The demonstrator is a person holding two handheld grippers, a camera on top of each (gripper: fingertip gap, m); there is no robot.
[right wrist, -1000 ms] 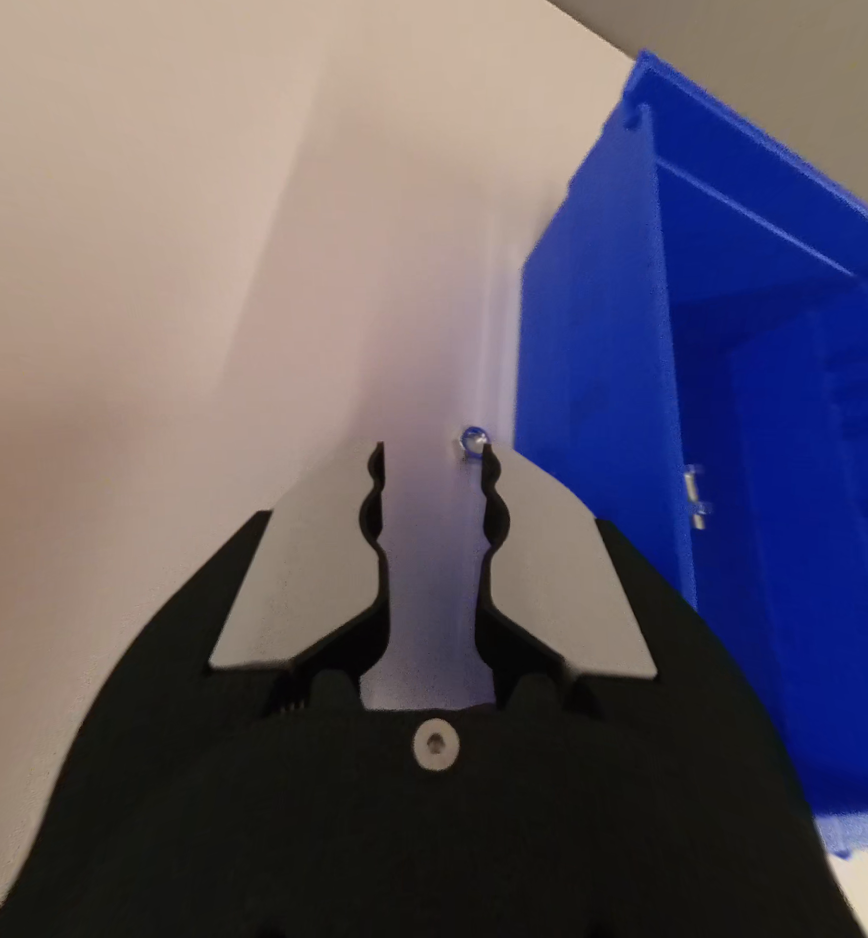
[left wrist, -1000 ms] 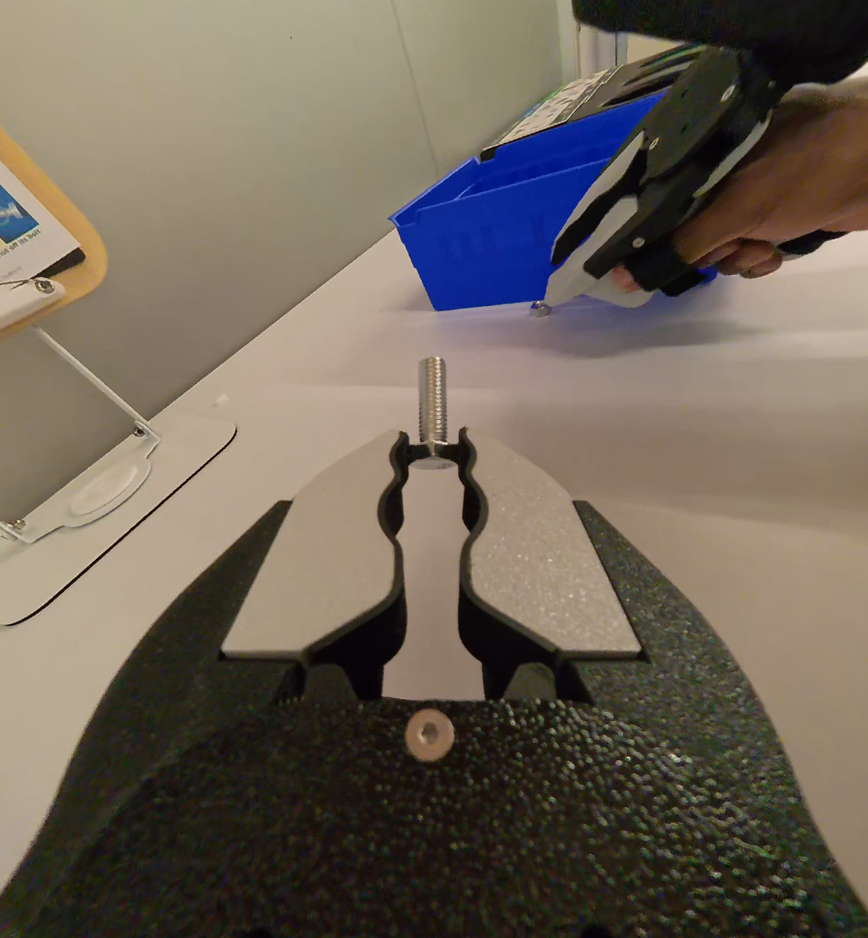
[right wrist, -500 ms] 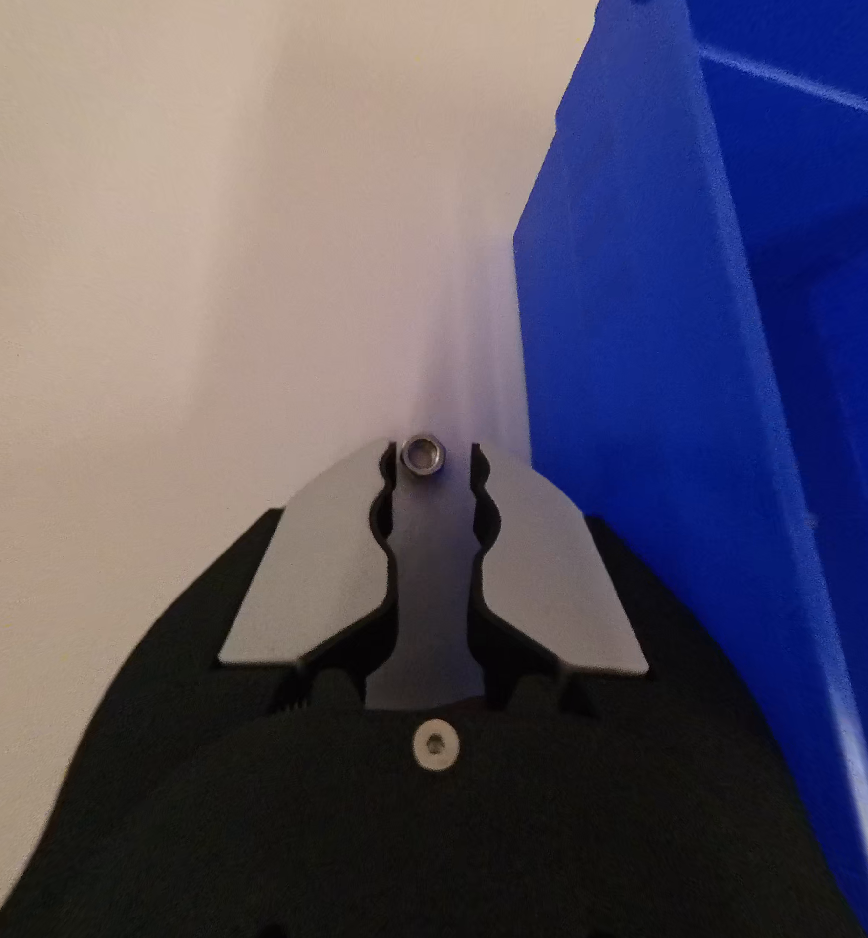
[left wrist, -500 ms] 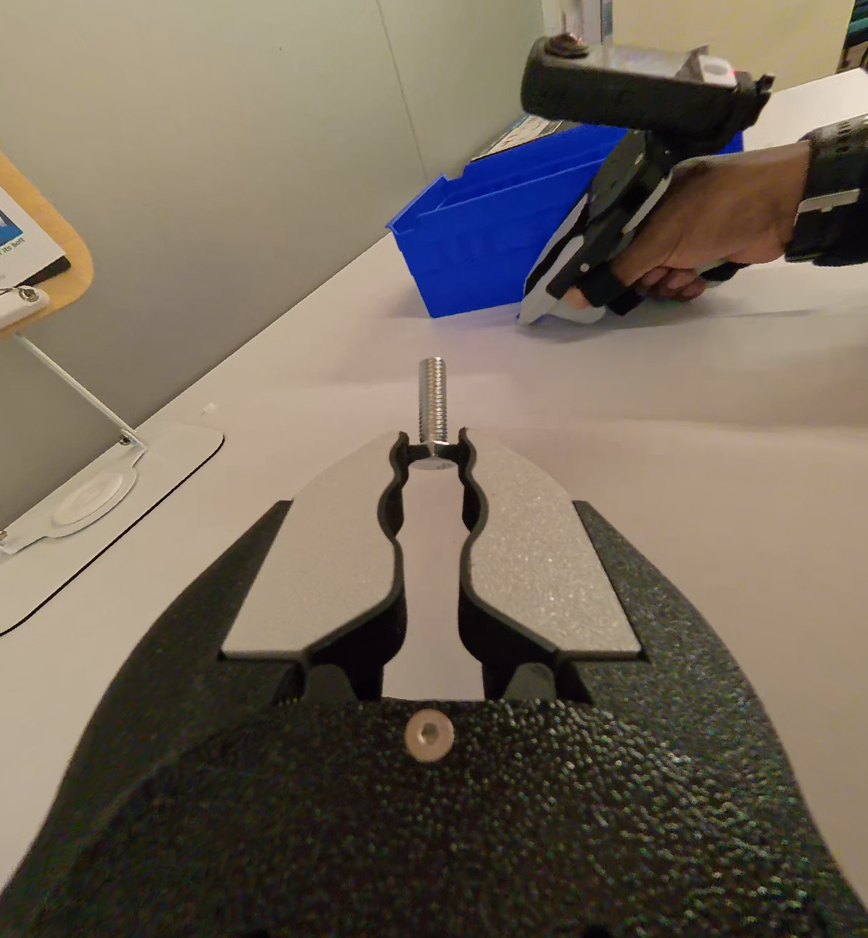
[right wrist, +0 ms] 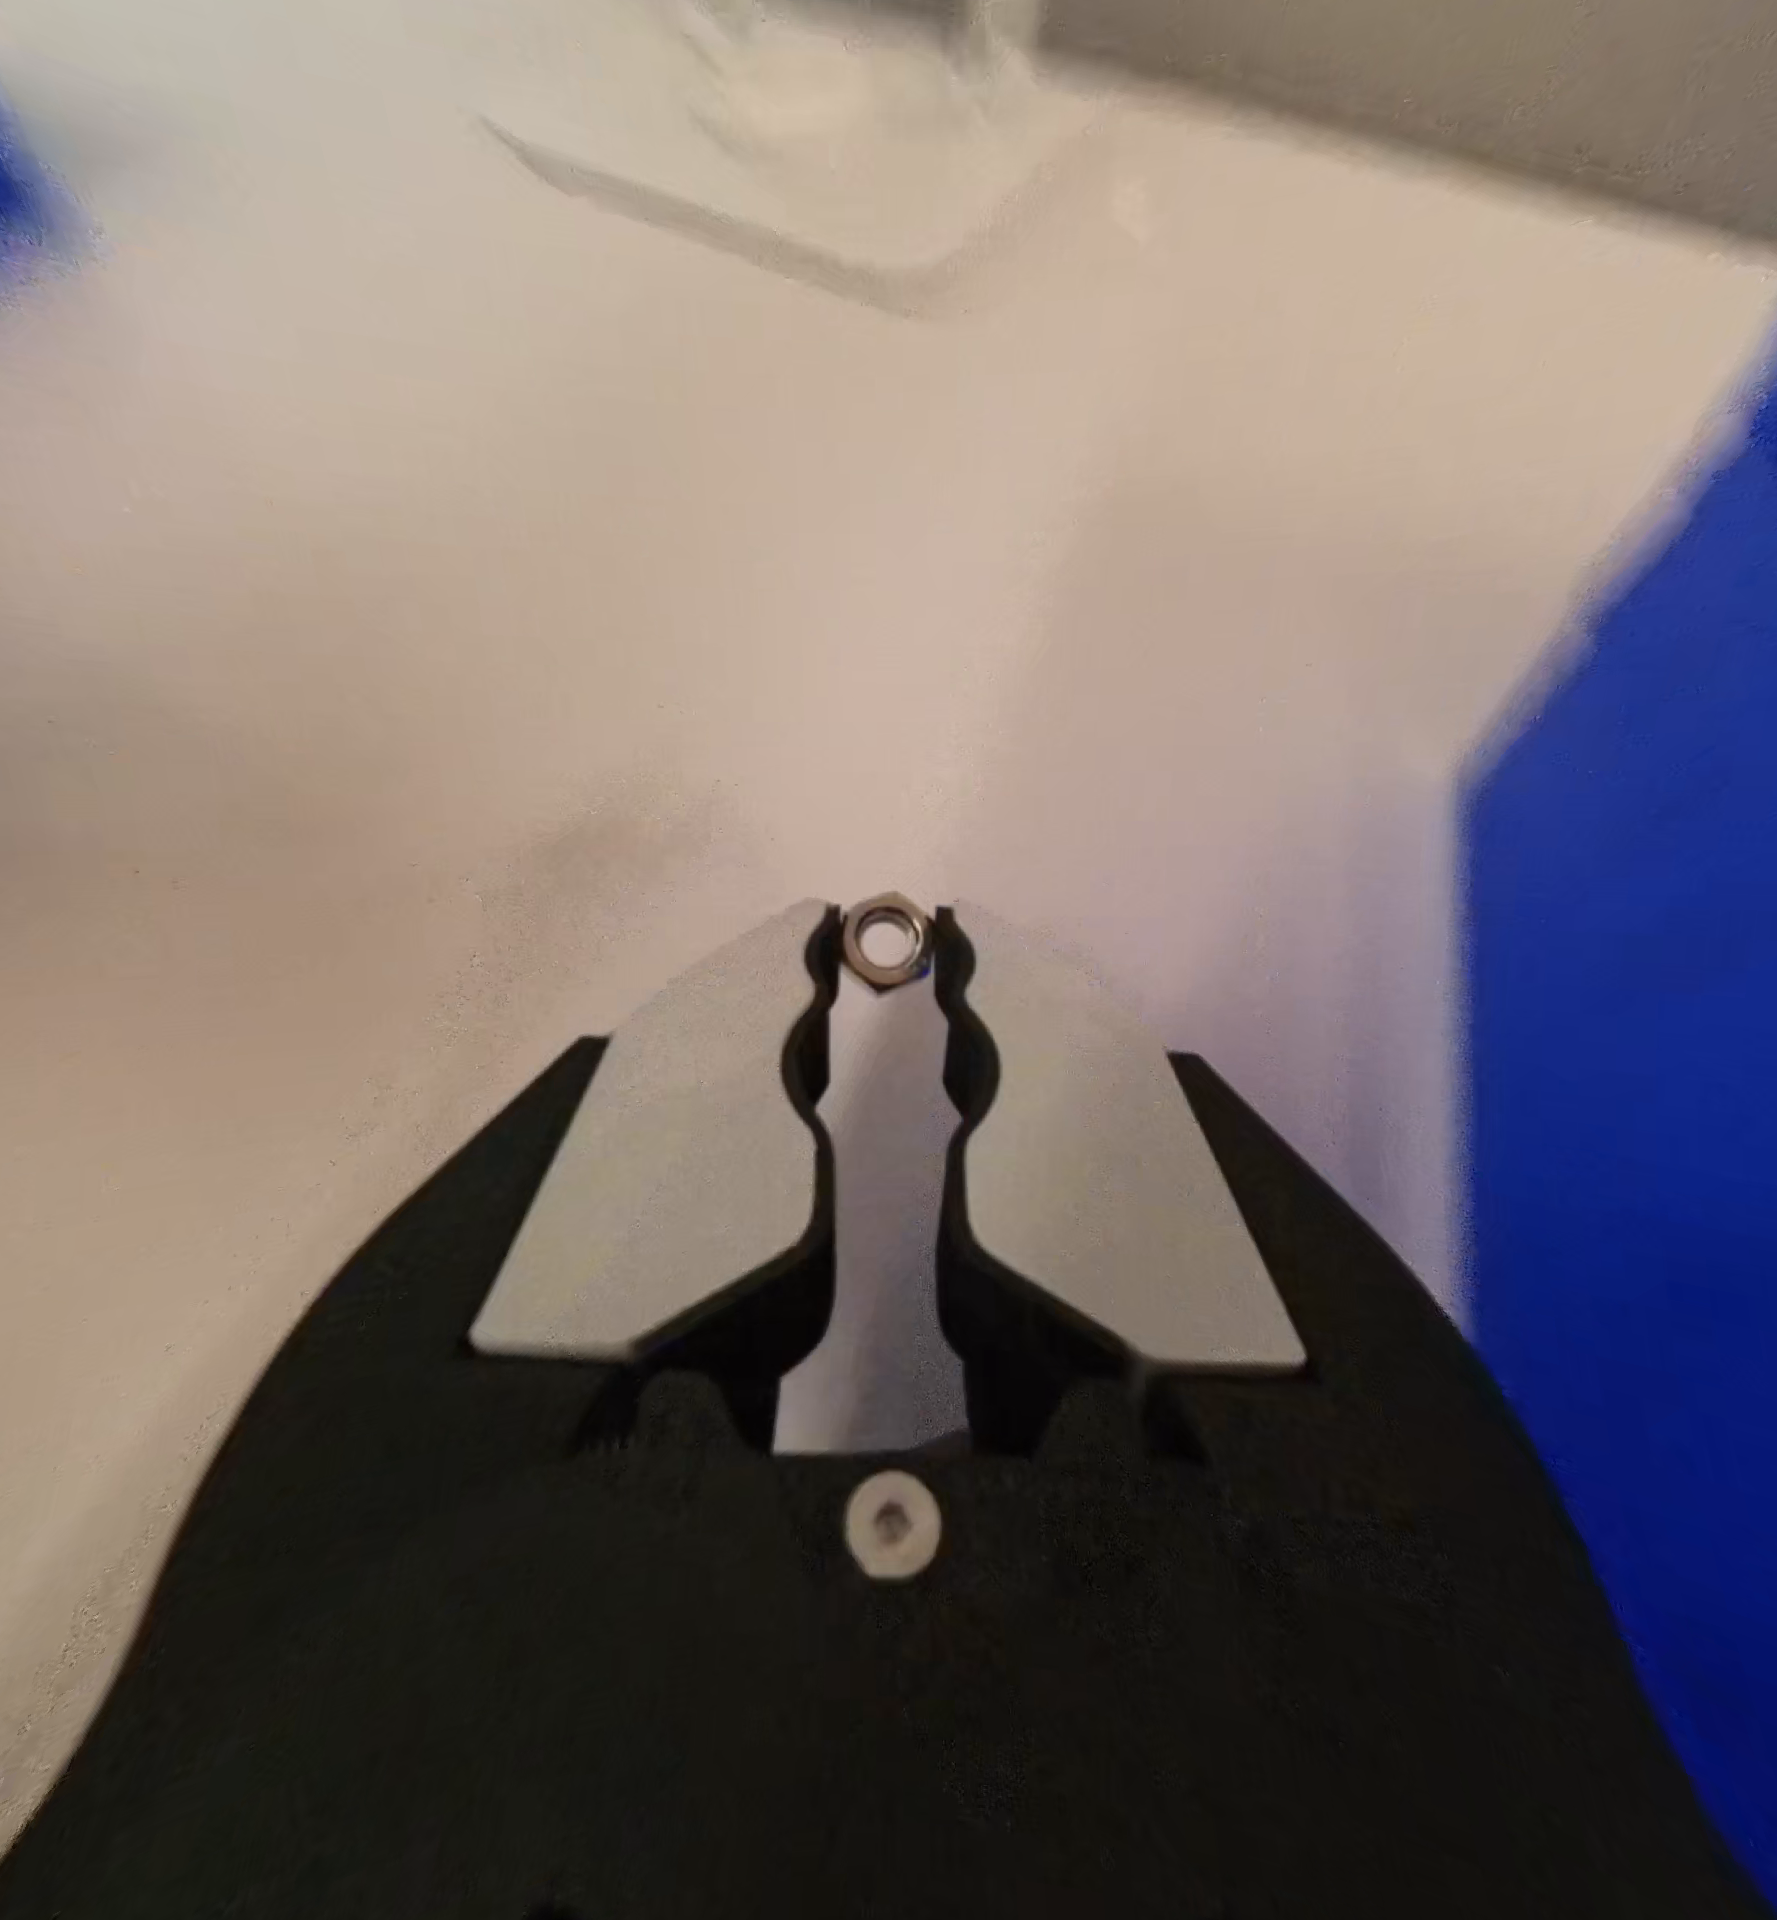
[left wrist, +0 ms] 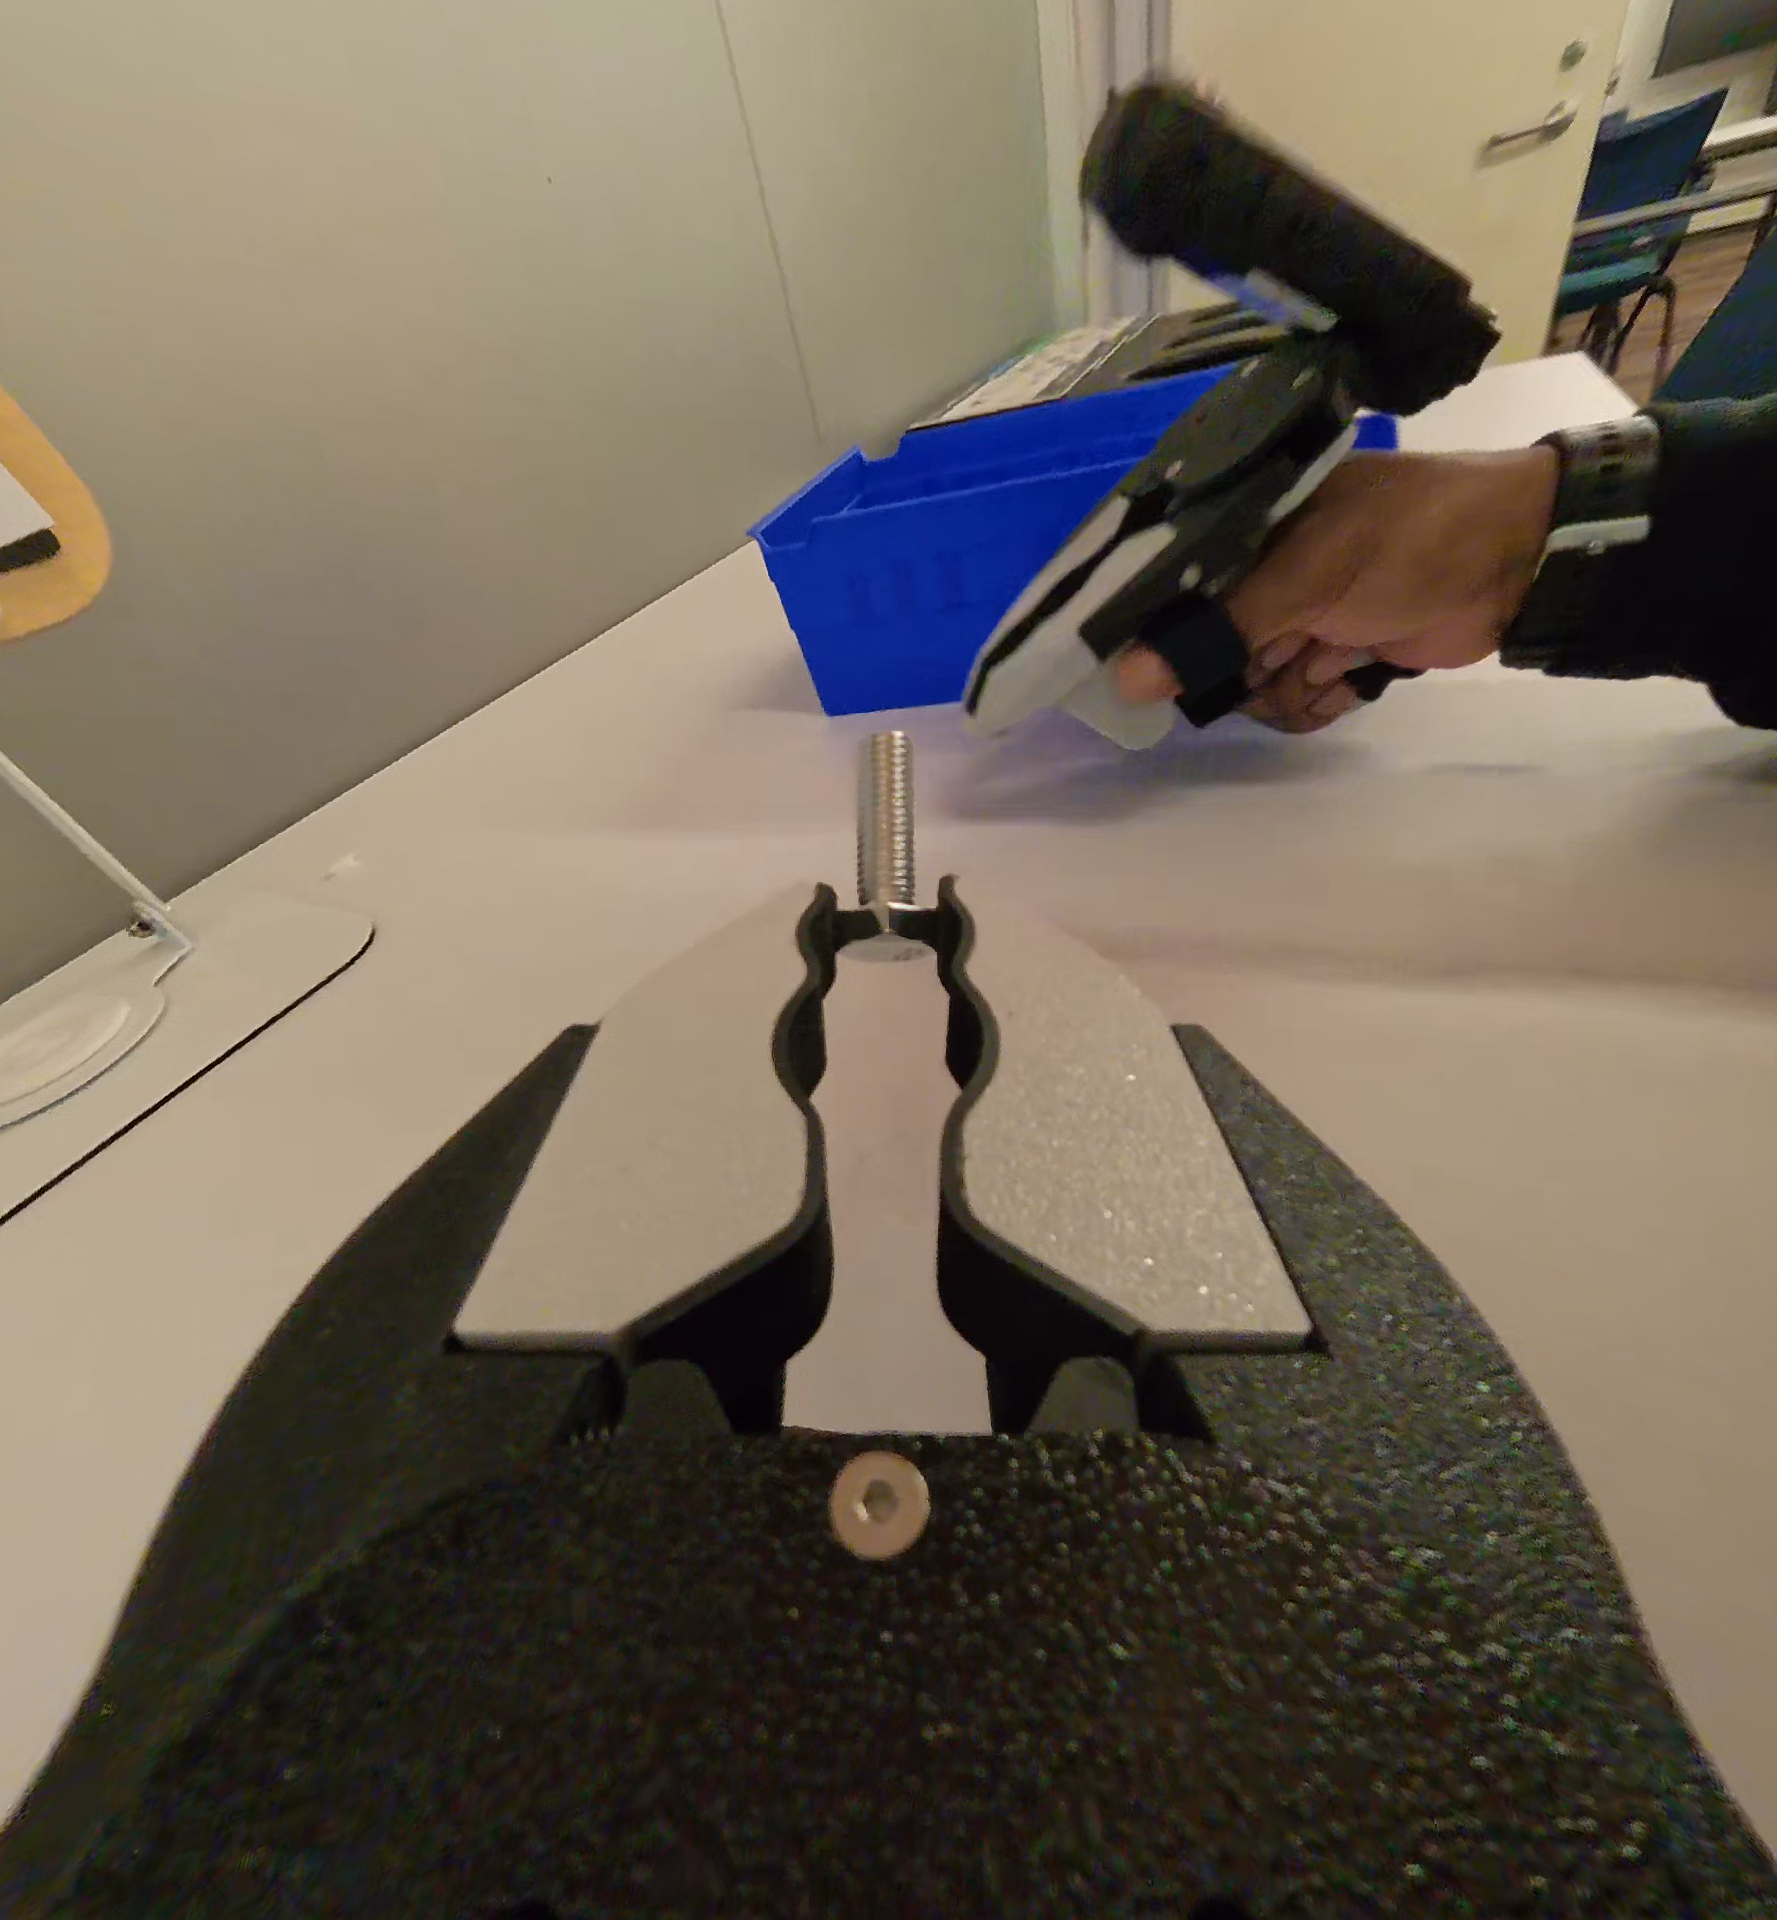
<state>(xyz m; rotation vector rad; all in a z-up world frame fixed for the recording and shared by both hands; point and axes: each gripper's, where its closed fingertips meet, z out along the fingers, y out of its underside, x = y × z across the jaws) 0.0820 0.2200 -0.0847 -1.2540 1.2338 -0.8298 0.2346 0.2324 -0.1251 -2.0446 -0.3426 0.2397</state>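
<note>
My left gripper (left wrist: 886, 925) is shut on the hex head of a silver bolt (left wrist: 888, 821). The bolt stands upright with its threaded shank pointing up, just above the white table (left wrist: 1383, 1039). My right gripper (right wrist: 886, 948) is shut on a small silver hex nut (right wrist: 885, 945), held flat between the fingertips with its hole facing the camera. In the left wrist view the right gripper (left wrist: 988, 707), in a person's hand (left wrist: 1383, 582), hovers low over the table in front of the blue bin (left wrist: 925, 582), behind and right of the bolt.
The blue bin (right wrist: 1673, 1039) stands close on the right in the right wrist view. A white stand base (left wrist: 136, 1008) with a thin rod and a wooden board (left wrist: 1, 499) stands at the left by the grey wall. A dark box lies behind the bin.
My right gripper closed around the nut lying by the bin, took hold of it, and lifted away from the bin, swinging left. My left gripper kept hold of the bolt and barely moved.
</note>
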